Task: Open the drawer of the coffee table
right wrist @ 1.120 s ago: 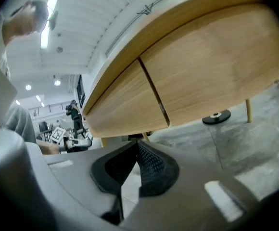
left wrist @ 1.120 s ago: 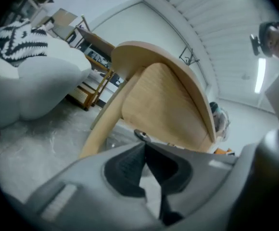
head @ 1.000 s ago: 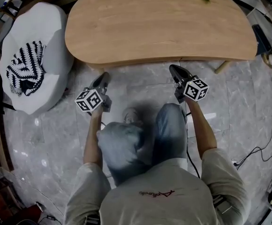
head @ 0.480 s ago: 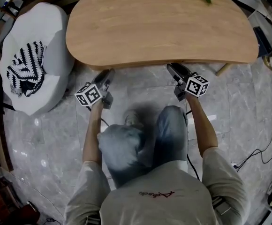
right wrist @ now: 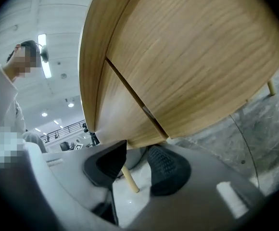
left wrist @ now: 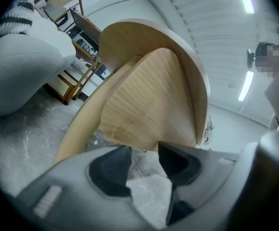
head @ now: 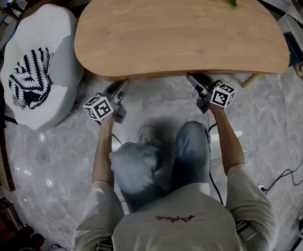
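Drawer (right wrist: 192, 61) looks stiff, smooth, handleless — I'd grip its lower edge; left hand-held gripper (left wrist: 144, 153) has just opened wide, right hand-held gripper (right wrist: 137, 150) just narrowed slightly from wide, both empty

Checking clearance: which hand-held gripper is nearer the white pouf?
The left hand-held gripper; the white pouf is beside it, the right hand-held gripper farther off.

Right gripper (right wrist: 137, 153) below coffee table (right wrist: 192, 52) edge
The jaws, just opened, are held apart at lower centre with nothing gripped; a table leg (right wrist: 130, 179) is seen through the gap, a panel seam (right wrist: 130, 93) above.
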Tool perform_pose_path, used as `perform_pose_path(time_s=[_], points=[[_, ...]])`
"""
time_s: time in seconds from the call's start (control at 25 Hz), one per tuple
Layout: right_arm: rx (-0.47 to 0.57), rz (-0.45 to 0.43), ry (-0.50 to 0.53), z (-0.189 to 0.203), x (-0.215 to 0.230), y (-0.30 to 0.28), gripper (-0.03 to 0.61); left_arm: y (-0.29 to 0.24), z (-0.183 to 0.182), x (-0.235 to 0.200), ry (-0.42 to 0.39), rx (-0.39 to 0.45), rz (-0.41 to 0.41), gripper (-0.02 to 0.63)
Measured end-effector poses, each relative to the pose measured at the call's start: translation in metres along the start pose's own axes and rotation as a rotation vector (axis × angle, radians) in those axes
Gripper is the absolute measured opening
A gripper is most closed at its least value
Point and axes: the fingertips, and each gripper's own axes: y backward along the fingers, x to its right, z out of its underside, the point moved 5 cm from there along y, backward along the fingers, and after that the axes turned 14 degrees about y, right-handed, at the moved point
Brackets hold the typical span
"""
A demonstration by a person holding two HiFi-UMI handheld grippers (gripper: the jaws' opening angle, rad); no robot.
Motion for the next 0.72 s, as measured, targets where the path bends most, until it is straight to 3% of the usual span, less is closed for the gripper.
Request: perform_pose_path(time_s=[0.28, 0.72], points=[[0.014, -0.040, -0.017, 0.002, -0.002, 0.006, 0.115, 0.004, 0.004, 0.003, -0.009, -0.001, 0.007, 0.147], [0.000, -0.062, -0.002, 0.016, -0.039, 0.038, 0.104, 0.036, 0.035, 0.024, -0.016, -0.017, 0.001, 0.144]])
